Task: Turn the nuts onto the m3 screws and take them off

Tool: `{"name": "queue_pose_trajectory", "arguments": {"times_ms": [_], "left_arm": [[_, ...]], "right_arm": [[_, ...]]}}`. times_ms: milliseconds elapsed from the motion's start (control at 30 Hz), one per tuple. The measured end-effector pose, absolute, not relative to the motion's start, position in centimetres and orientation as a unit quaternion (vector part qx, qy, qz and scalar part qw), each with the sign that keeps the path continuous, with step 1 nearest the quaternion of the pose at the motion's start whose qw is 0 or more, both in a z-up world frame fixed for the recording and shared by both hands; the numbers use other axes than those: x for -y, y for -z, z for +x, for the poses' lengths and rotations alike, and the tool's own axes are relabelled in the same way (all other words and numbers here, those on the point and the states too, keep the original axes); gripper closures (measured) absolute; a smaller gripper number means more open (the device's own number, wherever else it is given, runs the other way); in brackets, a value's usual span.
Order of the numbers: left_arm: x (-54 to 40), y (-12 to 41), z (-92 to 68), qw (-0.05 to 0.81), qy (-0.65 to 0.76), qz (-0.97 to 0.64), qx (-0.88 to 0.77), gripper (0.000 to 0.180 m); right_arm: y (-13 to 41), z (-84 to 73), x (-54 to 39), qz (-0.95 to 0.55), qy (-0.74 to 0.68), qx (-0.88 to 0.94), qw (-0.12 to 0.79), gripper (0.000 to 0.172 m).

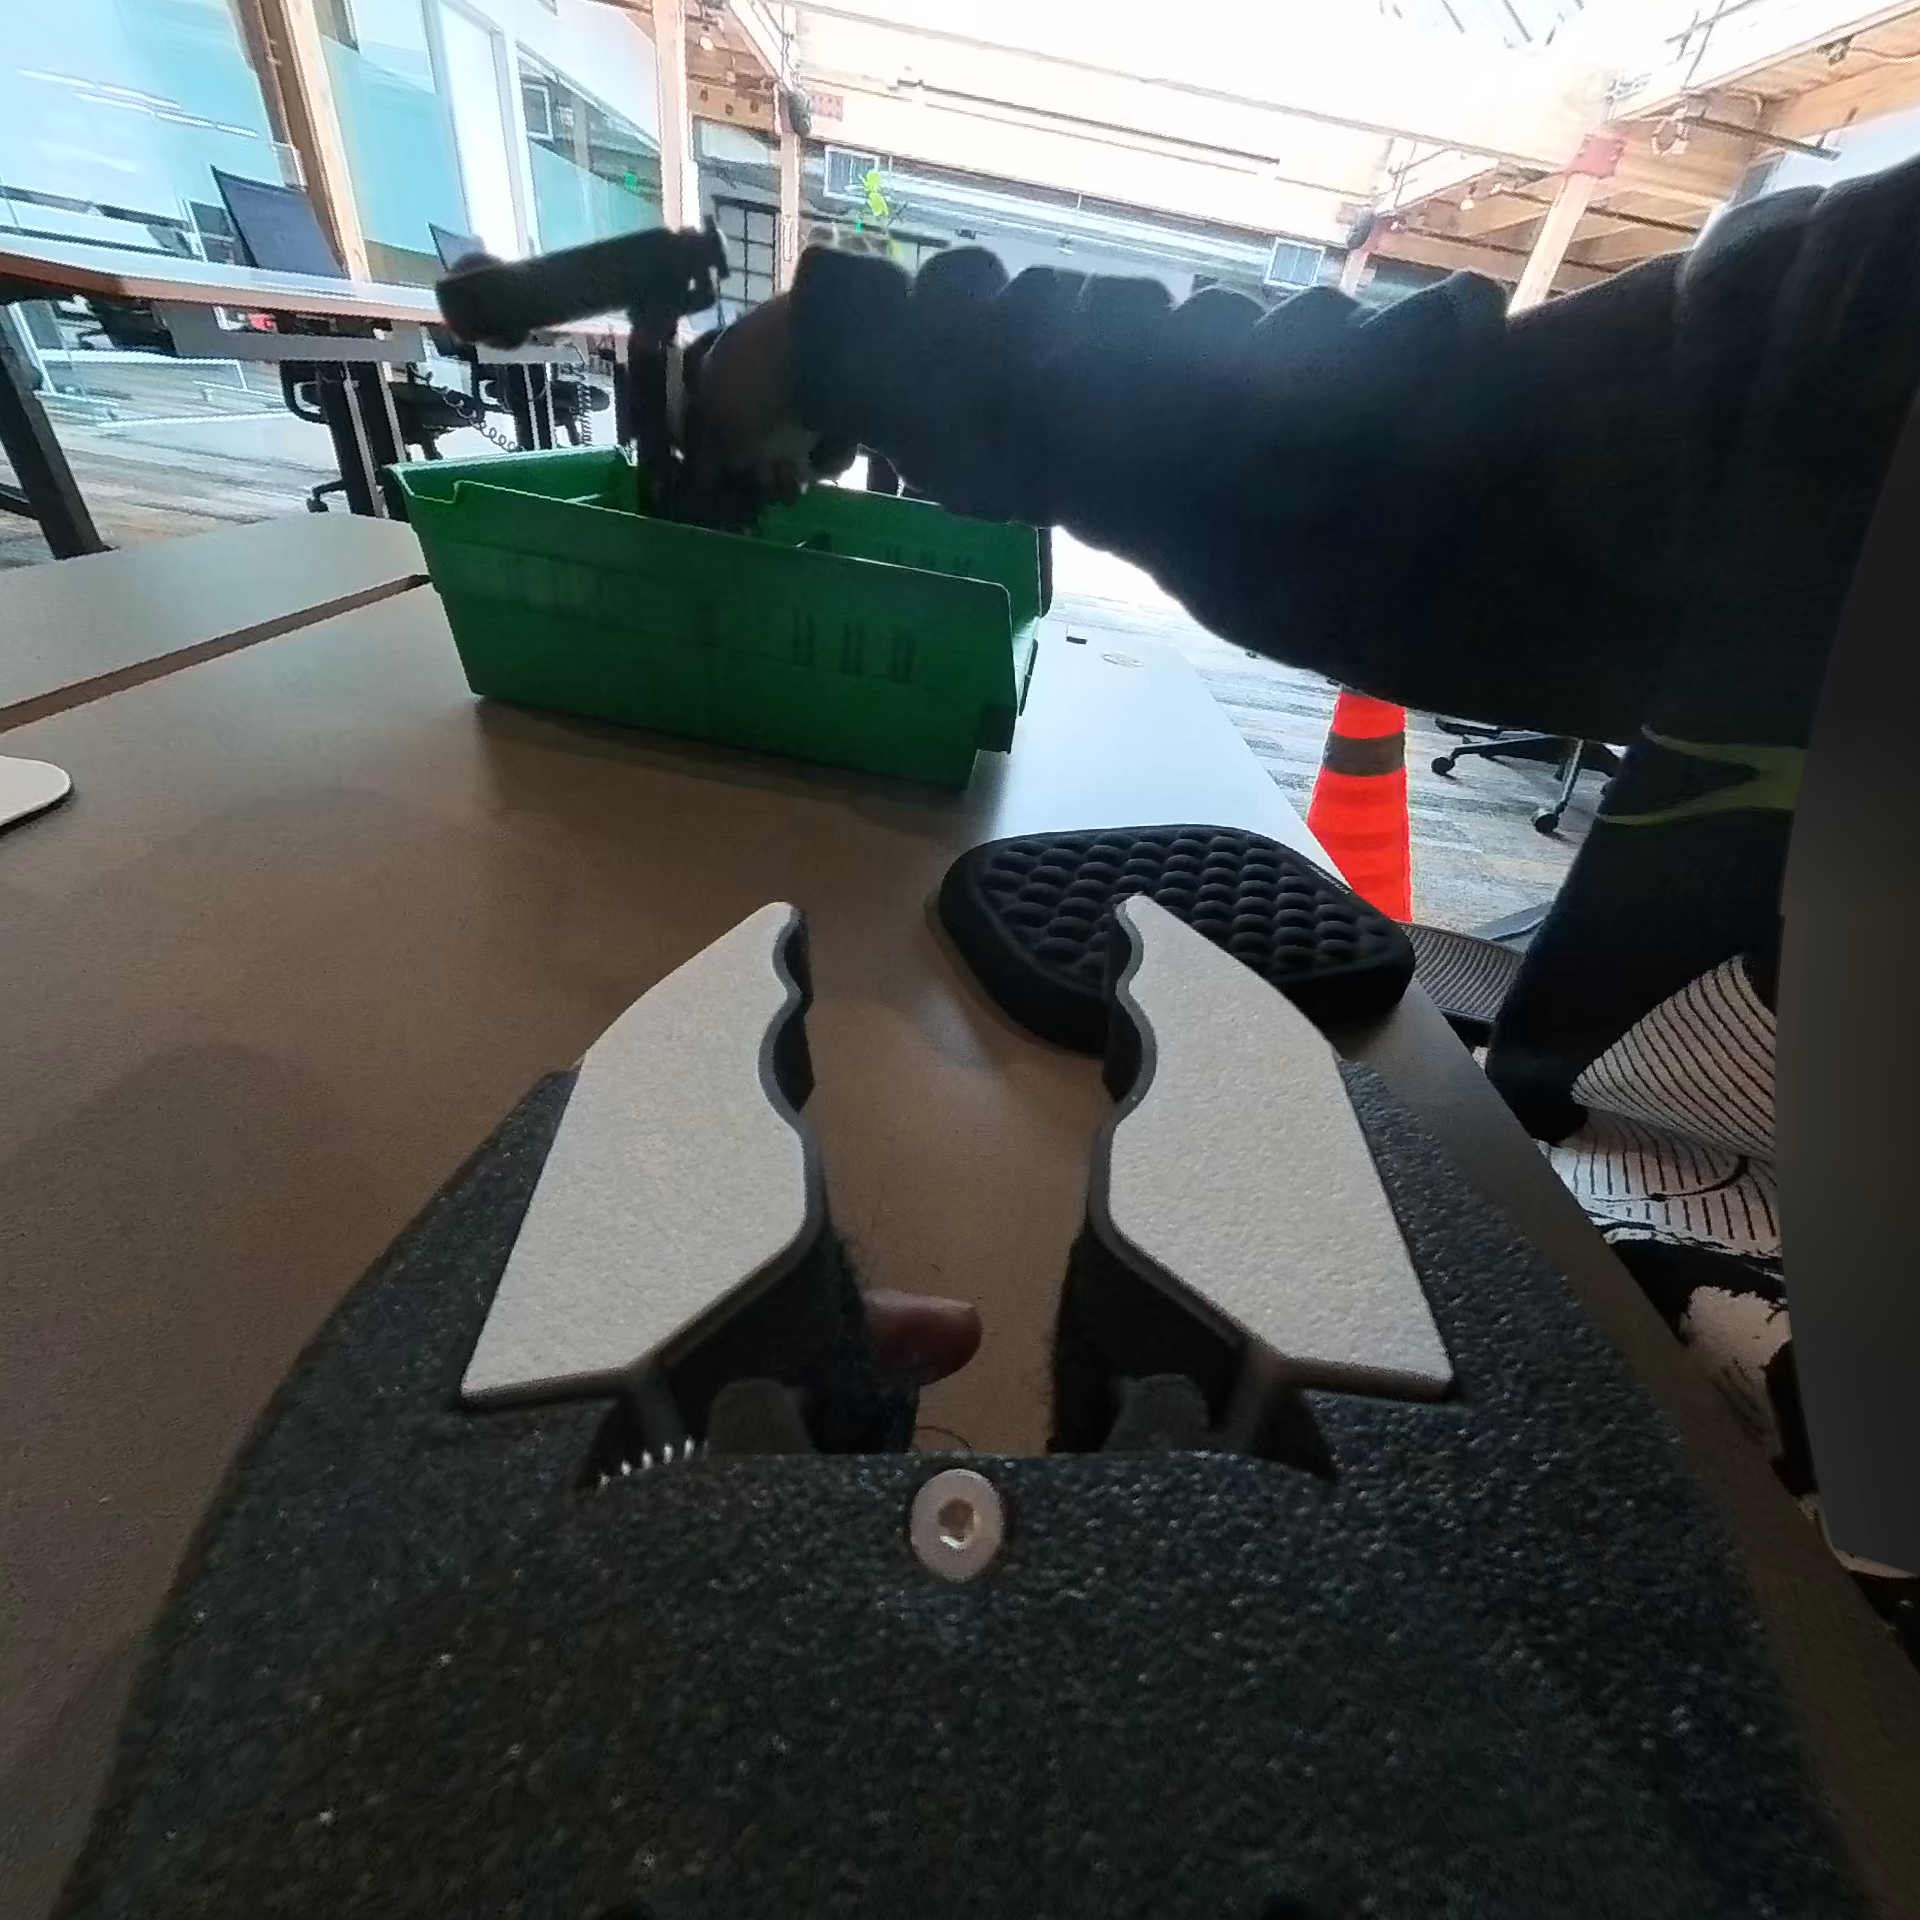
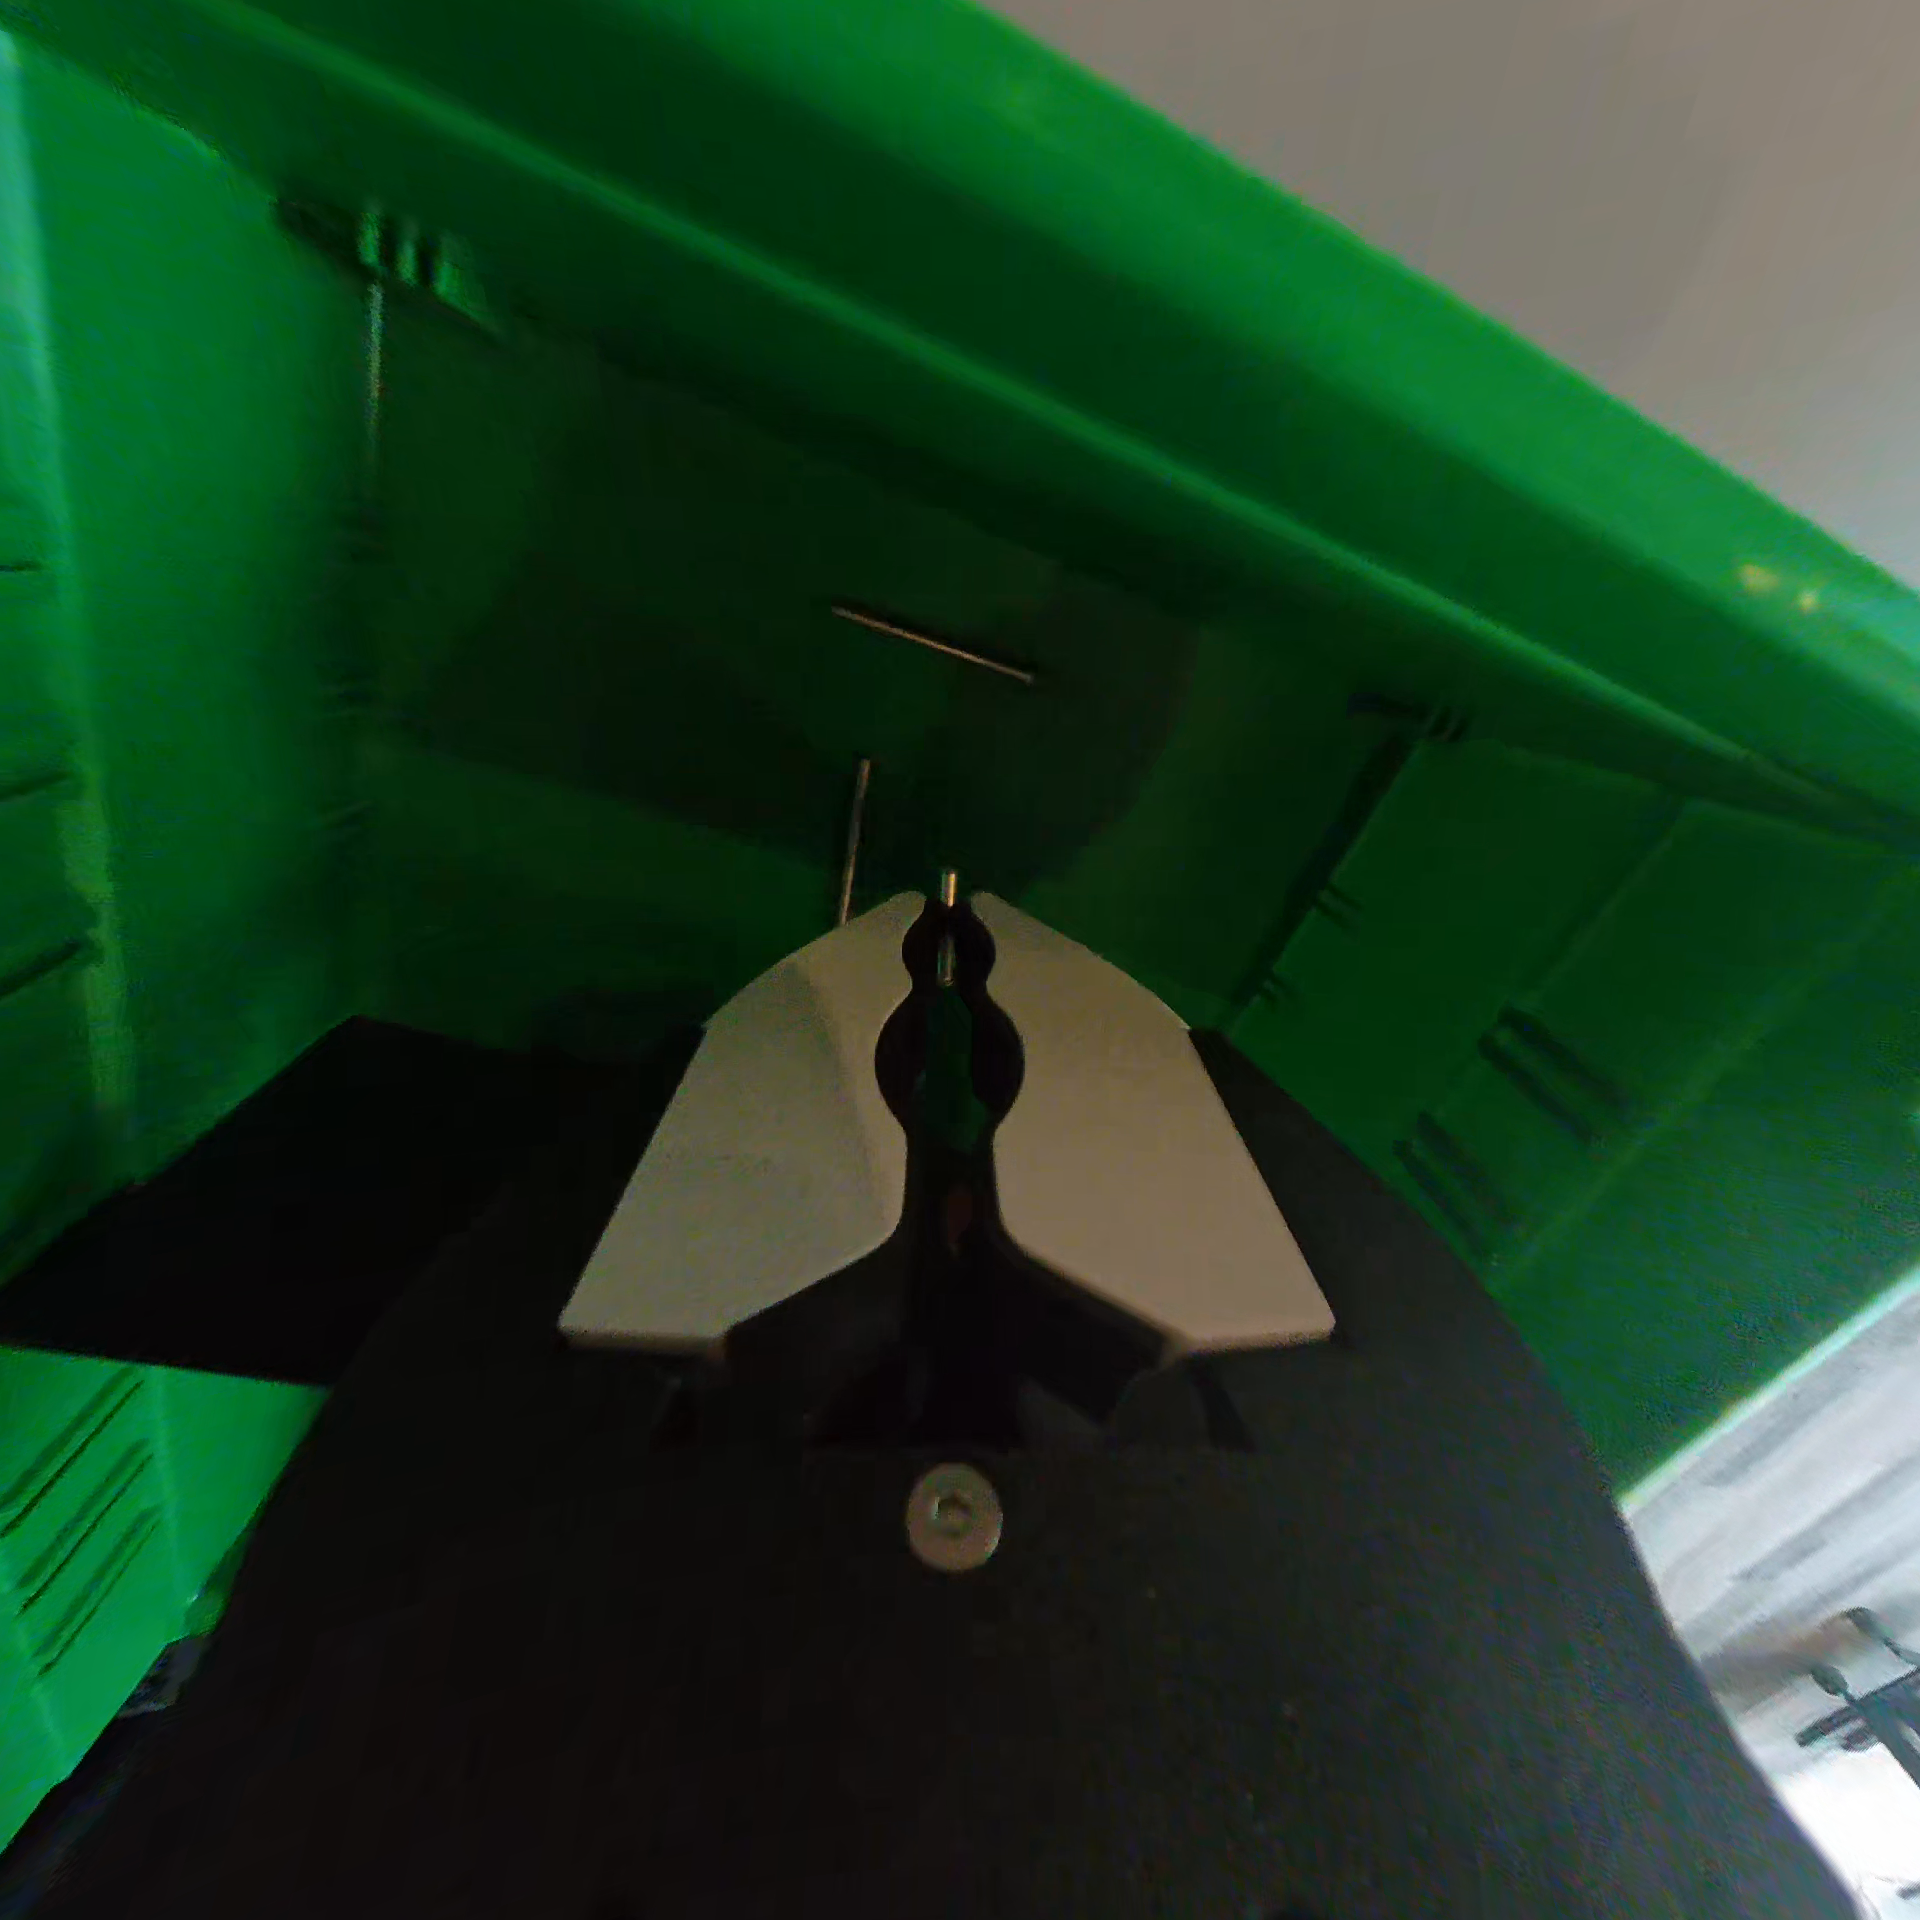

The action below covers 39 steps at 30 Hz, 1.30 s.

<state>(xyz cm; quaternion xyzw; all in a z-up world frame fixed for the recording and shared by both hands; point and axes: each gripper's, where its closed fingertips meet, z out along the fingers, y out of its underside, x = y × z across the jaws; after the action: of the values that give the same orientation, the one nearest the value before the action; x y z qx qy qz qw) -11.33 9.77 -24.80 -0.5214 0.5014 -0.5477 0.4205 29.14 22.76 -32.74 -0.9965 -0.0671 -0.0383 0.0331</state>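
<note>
Roughly, stage: early; judging by the layout, a screw is only being fetched, no nut is on any thread, and all the turning on and off remains.
Right gripper (image 2: 948, 914): reaching down inside the green bin (image 2: 1143, 436), jaws clenched on a thin silver screw (image 2: 947, 891) whose tip pokes out beyond the fingertips.
Grip: both pale fingers (image 2: 810, 1122) close tight around the shaft.
Loose stock: two more slender screws (image 2: 933, 644) lie on the dark bin floor, just beyond the tips.
Left gripper (image 1: 961, 935): released, fingers spread wide with nothing between them, low over the brown table (image 1: 312, 935), well apart from the bin.
Nearby: a black dimpled pad (image 1: 1226, 914) just beside its right finger; orange cone (image 1: 1361, 800) off the table edge.
Nuts: none seen in either view.
Hidden: bin interior is dim; screw head lost between the jaws; from the left view the right gripper is blurred and backlit behind a dark sleeve (image 1: 1351, 468).
</note>
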Motion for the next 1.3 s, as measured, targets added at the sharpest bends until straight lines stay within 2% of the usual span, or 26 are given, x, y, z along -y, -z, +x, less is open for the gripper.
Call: {"name": "queue_pose_trajectory", "arguments": {"times_ms": [533,800,1000,1300], "left_arm": [[-9.6,24.9,-11.2,0.417,0.548,-0.519,-0.506,0.128],[-9.6,24.9,-11.2,0.417,0.548,-0.521,-0.505,0.128],[-9.5,24.8,-11.2,0.417,0.546,-0.520,-0.508,0.128],[-9.9,24.3,-11.3,0.428,0.539,-0.522,-0.504,0.128]], "right_arm": [[34.6,30.2,-22.6,-0.998,0.032,0.042,0.022,0.170],[33.6,30.5,-22.9,-0.997,0.039,0.037,0.057,0.155],[28.9,30.2,-23.7,-0.981,0.073,0.033,0.179,0.139],[18.5,21.2,-20.6,-0.863,0.041,0.042,0.502,0.129]]}}
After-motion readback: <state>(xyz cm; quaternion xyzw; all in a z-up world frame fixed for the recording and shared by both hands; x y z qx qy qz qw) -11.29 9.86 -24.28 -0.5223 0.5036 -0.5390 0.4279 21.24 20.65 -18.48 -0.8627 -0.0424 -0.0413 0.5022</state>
